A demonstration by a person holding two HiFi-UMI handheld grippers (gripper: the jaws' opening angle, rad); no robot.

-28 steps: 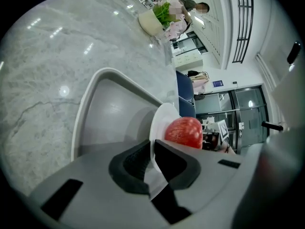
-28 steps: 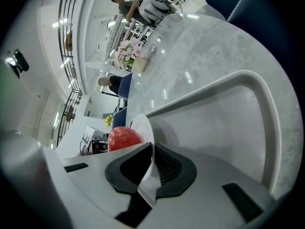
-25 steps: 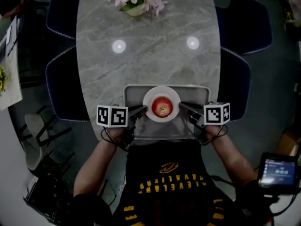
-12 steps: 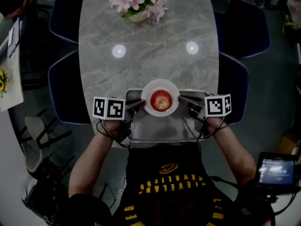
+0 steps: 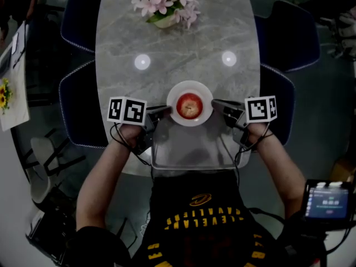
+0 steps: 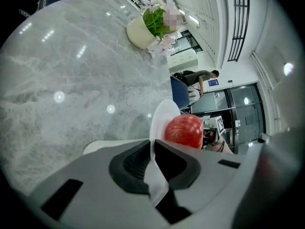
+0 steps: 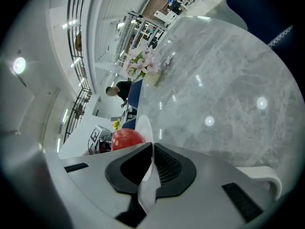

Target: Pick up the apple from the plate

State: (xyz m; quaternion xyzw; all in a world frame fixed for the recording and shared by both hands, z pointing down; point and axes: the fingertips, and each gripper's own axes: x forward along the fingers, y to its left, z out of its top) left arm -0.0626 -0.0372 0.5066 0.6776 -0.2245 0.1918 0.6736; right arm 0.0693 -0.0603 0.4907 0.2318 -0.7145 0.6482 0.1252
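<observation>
Head view puts the white plate [image 5: 173,95] straight in front of you, over the far edge of the grey tray [image 5: 189,156] that lies on the marble table [image 5: 178,43], and the red apple [image 5: 189,105] sits in the middle of that plate. Your left gripper [image 5: 162,111] reaches in from the left and meets the plate's left rim, while your right gripper [image 5: 218,104] comes in from the right and meets the opposite rim, so the plate lies between the two tools. In the left gripper view the two black pads [image 6: 129,164] are closed onto the thin white edge of the plate, which runs up between them, and the apple shows just past the jaws, resting on the plate's upper face. The right gripper view shows the same hold from the other side: its ribbed pads [image 7: 167,168] are pinched on the rim, with the apple beyond them to the left. Neither tool touches the apple itself. You cannot tell from these views whether the plate rests on the tray or hangs just above it. A flower pot [image 5: 163,16] with pink blossoms stands at the far end of the table, well apart from the plate, and dark blue chairs [image 5: 82,102] flank the table on both sides.
</observation>
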